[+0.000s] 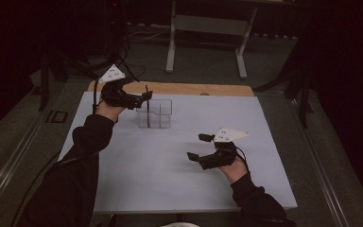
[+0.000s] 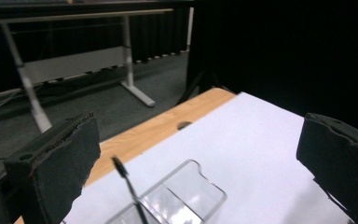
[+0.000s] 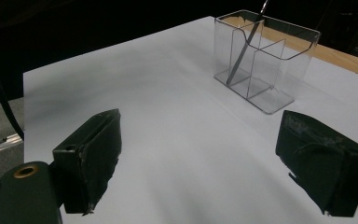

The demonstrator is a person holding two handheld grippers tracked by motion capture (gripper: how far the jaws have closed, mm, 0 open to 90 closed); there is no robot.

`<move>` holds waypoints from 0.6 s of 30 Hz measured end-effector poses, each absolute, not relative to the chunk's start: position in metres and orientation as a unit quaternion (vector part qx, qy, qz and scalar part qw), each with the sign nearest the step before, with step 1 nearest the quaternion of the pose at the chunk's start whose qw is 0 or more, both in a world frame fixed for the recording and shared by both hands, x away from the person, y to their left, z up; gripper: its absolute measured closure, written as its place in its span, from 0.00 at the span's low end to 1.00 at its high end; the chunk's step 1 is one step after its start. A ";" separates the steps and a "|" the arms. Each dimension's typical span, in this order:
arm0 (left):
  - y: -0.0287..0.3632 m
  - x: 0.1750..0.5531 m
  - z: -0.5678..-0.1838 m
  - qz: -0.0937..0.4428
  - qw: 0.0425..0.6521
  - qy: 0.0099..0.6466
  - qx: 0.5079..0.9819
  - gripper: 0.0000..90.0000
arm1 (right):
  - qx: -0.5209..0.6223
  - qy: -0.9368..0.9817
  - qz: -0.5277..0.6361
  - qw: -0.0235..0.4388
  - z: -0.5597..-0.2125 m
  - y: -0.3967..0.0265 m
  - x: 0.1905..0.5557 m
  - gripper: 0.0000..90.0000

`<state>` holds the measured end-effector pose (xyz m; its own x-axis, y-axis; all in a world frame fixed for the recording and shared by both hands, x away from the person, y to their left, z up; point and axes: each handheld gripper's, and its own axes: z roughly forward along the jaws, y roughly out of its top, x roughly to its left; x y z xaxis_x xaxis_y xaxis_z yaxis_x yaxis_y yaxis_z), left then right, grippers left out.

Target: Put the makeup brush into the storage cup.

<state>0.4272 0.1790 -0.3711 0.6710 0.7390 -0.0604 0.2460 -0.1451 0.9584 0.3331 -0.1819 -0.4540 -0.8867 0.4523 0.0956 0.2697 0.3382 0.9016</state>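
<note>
A clear plastic holder (image 1: 157, 114) with several compartments stands at the far left-middle of the white sheet (image 1: 170, 161). A thin black stick (image 1: 147, 108) leans upright in its left compartment. My left gripper (image 1: 142, 98) hovers just left of the holder's top, close to the stick's upper end. In the left gripper view its jaws stand wide apart, with the stick (image 2: 127, 183) and the holder (image 2: 189, 193) below between them, untouched. My right gripper (image 1: 197, 146) is open over the sheet at the front right. In the right gripper view the holder (image 3: 265, 65) and stick (image 3: 243, 49) are far ahead.
The sheet covers a wooden tabletop whose bare far edge (image 1: 179, 88) shows behind the holder. Beyond it a table frame with white legs (image 1: 171, 42) stands on the grey floor. Cables trail from both grippers. The surroundings are dark.
</note>
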 end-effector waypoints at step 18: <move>0.179 0.368 -0.380 0.181 0.592 0.278 0.734 0.00 | 0.229 0.805 0.540 0.089 -0.452 -0.185 0.333 0.16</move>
